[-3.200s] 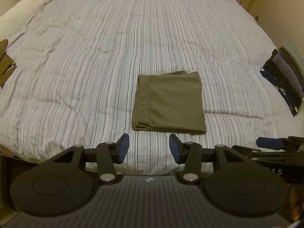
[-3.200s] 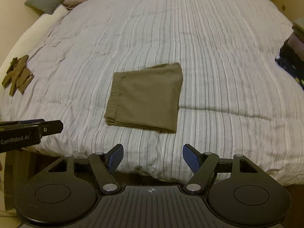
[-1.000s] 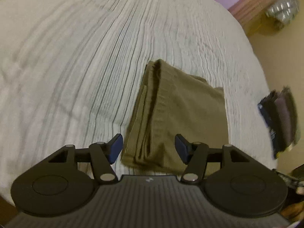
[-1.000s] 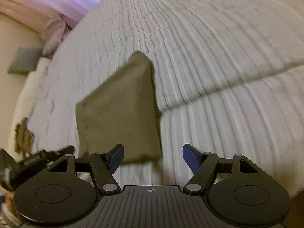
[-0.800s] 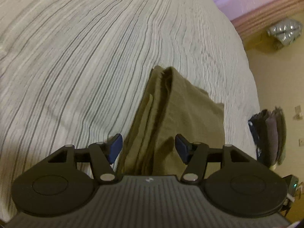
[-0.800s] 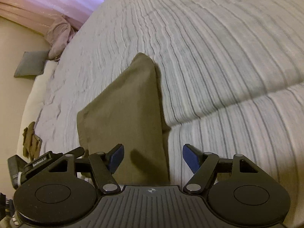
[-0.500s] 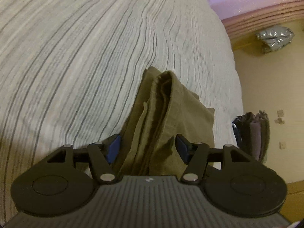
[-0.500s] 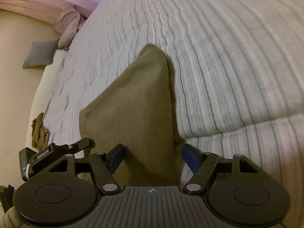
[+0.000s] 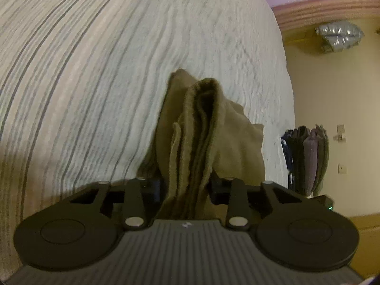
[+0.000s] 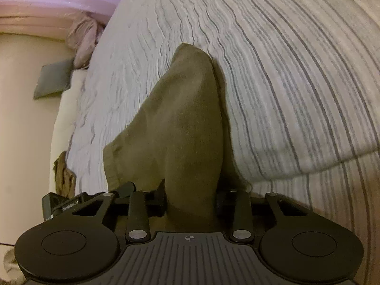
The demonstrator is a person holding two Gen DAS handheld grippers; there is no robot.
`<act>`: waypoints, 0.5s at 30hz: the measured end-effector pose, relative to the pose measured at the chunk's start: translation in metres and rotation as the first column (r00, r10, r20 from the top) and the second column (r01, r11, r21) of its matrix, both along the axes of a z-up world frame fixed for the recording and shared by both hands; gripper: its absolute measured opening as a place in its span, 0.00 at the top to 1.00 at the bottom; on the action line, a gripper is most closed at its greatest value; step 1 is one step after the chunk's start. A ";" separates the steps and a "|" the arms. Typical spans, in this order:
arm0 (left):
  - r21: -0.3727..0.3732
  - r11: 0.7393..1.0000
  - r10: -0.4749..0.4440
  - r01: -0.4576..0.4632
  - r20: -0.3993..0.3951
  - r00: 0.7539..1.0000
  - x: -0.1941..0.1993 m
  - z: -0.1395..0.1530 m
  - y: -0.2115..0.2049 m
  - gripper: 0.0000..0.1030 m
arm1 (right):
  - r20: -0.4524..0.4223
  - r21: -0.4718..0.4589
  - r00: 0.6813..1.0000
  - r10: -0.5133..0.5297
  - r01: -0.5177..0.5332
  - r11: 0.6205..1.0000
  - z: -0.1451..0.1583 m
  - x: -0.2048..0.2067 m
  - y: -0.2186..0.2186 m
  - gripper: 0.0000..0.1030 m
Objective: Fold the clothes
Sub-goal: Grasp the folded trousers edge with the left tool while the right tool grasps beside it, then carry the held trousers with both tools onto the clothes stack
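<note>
A bed [image 9: 99,54] covered in a pale comforter with thin grey stripes fills both views, with yellowish walls and a pinkish curtain beyond it. On the comforter lies a folded olive-brown garment [image 9: 201,128], and each gripper meets it at one near corner.

In the left wrist view the left gripper [image 9: 187,186] has the garment's layered, open edge running straight out from between its fingers; several stacked folds stand up between the dark pads. Its jaws have just been closing, and the pads now press on the cloth from both sides, so it is gripping the garment. The rest of the fabric stretches away from the gripper toward the far side of the bed.

In the right wrist view the right gripper [image 10: 190,201] takes the smooth folded side of the same garment [image 10: 180,123]. Its jaws have likewise just been closing, and the cloth is pinched between them, rising in a ridge ahead of the fingers. The left gripper's body shows at the lower left, just beside the garment's other near corner.

A stack of dark folded clothes [image 9: 306,159] sits at the bed's right edge; a small olive item [image 10: 64,175], a grey pillow [image 10: 53,80] and a pinkish bundle [image 10: 85,38] lie well apart on the left.
</note>
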State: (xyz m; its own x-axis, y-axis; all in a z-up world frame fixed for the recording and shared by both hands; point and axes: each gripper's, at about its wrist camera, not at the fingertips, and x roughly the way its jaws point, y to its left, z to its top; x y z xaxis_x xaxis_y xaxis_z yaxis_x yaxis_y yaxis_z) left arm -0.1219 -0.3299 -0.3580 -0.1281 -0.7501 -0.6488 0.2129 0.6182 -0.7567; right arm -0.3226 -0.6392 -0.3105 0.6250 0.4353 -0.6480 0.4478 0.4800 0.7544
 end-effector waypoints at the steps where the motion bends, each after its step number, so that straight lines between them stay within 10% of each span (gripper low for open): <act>1: 0.007 1.000 -0.009 0.009 0.003 1.000 0.001 0.008 -0.003 0.73 | -0.005 -0.019 1.000 -0.004 0.004 1.000 0.008 0.000 0.002 0.69; 15: -0.083 0.942 -0.316 0.324 0.095 0.944 -0.006 0.156 -0.141 0.73 | 0.084 -0.088 0.939 -0.333 0.339 0.936 0.145 -0.102 -0.049 0.70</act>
State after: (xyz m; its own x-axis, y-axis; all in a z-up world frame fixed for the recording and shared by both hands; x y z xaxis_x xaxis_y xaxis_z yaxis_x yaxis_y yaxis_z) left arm -0.1279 -0.4712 -0.2023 -0.3230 -0.7373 -0.5933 0.4493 0.4323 -0.7818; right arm -0.4251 -0.6882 -0.1651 0.7669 0.1274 -0.6290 0.5463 0.3848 0.7440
